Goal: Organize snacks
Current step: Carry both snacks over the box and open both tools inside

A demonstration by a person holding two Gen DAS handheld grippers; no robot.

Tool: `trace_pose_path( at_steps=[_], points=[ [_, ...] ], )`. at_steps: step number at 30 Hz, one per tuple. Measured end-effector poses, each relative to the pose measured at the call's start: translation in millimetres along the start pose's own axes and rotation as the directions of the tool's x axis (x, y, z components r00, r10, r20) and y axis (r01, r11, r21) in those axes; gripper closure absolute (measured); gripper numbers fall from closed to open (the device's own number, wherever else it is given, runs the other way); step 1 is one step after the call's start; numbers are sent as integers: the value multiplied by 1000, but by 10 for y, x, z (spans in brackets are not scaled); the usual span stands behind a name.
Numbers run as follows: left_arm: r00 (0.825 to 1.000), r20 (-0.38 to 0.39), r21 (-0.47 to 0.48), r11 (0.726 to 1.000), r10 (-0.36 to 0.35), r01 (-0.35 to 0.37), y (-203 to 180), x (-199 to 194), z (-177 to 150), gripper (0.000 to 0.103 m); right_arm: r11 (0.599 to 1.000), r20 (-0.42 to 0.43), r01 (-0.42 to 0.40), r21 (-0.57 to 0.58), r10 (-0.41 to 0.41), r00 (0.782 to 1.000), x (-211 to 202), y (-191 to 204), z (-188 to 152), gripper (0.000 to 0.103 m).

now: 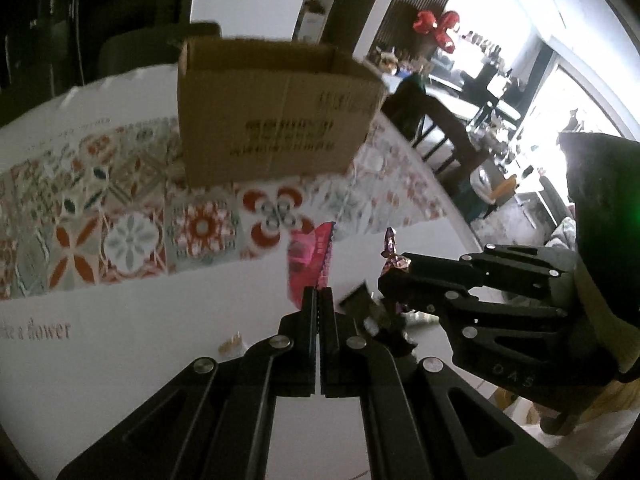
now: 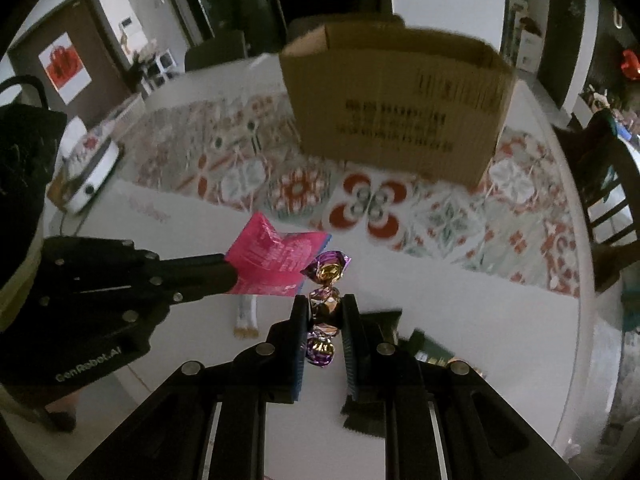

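Cardboard box (image 2: 396,100) stands open-topped on the patterned runner at the far side of the table (image 2: 460,300), dead ahead of both tongs and above their present height in each wrist view.

Left tongs (image 1: 319,300): jaws together, clamped on the near edge of a flat pink packet (image 2: 272,262). In the right wrist view the packet juts out flat from the tips toward the box, long axis running near-to-far.

Right tongs (image 2: 326,312): jaws clamped on the middle of a purple-and-gold twisted candy (image 2: 326,276). Its long axis runs along the fingers; one twisted end sticks out past the tips, the other lies back between the jaws.

Relation that matters: both snacks are carried clear of the table, just beside each other, the packet to the left of the candy, the box mouth farther out and higher. Neither tongs is plainly nearer the box. Judgement: next move is forward and up over the near wall, then release; the two loads sit close enough to collide if both enter together.

Small wrapped pieces (image 2: 246,316) lie on the table below.
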State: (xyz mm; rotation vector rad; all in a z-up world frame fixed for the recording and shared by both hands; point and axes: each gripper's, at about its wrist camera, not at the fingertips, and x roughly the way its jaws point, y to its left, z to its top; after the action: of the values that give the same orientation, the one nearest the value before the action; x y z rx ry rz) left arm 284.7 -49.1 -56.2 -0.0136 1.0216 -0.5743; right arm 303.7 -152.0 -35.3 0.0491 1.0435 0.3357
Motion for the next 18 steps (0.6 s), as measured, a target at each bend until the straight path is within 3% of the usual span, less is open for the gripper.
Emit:
trace_pose_path(
  at_steps=[8,18],
  points=[
    [991,133,37,999,6,-11,-58,-201,468,100,999,123,14,35,-18,992,-239,-118,377,85],
    [966,257,92,994,30,-55,-63,-367,1031,100,998,265,33,52,-46,963,-447,-227,905,85]
  ],
)
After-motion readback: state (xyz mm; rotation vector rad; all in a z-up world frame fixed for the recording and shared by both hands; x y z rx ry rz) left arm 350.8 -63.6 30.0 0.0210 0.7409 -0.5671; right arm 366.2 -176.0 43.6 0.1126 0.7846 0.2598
